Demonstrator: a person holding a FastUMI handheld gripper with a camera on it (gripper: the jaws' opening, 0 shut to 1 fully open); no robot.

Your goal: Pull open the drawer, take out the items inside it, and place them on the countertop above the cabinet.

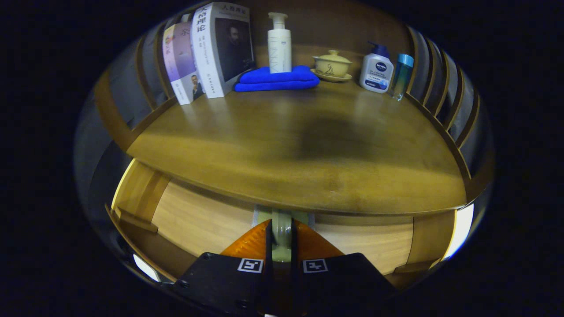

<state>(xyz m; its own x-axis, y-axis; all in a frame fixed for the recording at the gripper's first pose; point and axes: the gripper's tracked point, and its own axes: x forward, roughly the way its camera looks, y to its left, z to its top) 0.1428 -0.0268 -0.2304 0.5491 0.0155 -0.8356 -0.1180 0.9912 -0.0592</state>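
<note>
Upright item (281, 235) in jaws — drawer (207, 220) open

Pretty dim overall, warm yellowish cast. Soft dark shadow blob sits mid countertop (308, 145), with faint glare streaks nearer the books (207, 48). Heavy fisheye bend curves the edges hard, and the gripper (282, 246) up close looks soft.

gripper (281, 246): fingers level, pointing forward, drawn close together with a narrow gap between them. both fingers press on a pale upright handle-like piece (281, 235) held in that gap, one finger on each side. fingertips (253, 240) meet the piece just below a wooden edge. grip appears centred and even.
</note>
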